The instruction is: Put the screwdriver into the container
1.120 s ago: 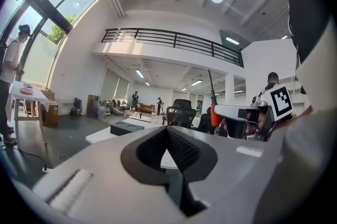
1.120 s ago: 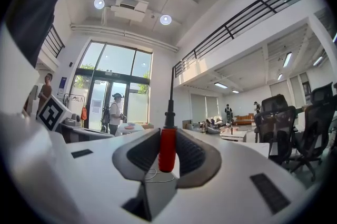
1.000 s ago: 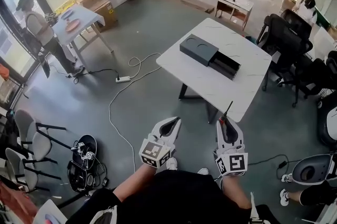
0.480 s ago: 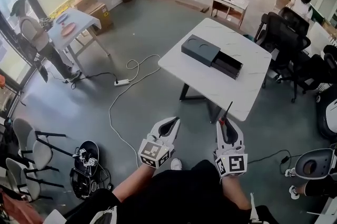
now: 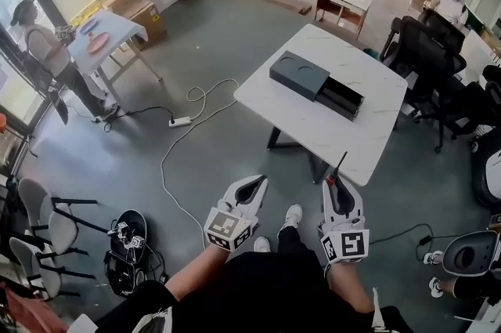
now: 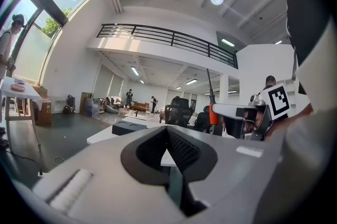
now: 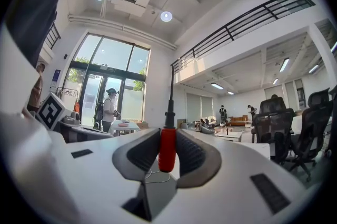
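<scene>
Nearest the person, the left claw and the right claw are held side by side over the grey floor, both pointing toward the white counter. In the left gripper view the left claw has its tips together with nothing between them. The right claw is clamped on the red handle of the screwdriver, whose dark shaft stands upright above the jaws; in the head view the screwdriver sticks out past the claw's tip, short of the counter's near edge. On the floor to the left, a white cable runs to a power strip. Farther off, in the middle of the counter, sits the dark container, its drawer pulled out to the right. Black chairs stand just beyond the counter's far right side.
</scene>
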`<state>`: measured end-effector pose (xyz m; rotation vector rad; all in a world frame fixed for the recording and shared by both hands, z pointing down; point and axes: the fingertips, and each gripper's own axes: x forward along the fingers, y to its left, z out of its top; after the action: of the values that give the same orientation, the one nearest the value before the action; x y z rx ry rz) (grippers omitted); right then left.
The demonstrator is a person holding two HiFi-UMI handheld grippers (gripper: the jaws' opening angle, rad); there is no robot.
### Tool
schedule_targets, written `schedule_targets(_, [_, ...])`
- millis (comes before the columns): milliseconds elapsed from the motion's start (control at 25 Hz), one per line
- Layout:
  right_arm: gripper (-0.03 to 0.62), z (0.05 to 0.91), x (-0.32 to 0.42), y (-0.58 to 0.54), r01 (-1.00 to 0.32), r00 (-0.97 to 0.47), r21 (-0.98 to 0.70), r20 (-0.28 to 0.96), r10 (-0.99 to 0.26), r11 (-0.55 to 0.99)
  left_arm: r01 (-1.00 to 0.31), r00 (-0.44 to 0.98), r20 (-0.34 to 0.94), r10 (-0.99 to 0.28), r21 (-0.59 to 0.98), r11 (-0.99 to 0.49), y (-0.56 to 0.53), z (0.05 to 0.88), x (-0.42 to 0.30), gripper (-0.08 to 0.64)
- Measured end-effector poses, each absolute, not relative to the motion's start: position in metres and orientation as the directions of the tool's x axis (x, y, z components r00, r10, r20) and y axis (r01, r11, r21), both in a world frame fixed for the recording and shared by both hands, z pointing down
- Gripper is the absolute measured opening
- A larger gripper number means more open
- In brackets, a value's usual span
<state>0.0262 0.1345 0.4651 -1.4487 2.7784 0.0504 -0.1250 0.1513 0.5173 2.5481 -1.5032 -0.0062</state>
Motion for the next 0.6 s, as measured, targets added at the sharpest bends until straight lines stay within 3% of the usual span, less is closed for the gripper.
schedule_targets(600, [0.098,0.464,0.027,0.017,-0.782,-0.623,-0.026,-0.023,-0.782,0.623,-0.887,0.454,0.08,-0.887,0.135,-0.442,0.037,0.507,-0.122,0.009])
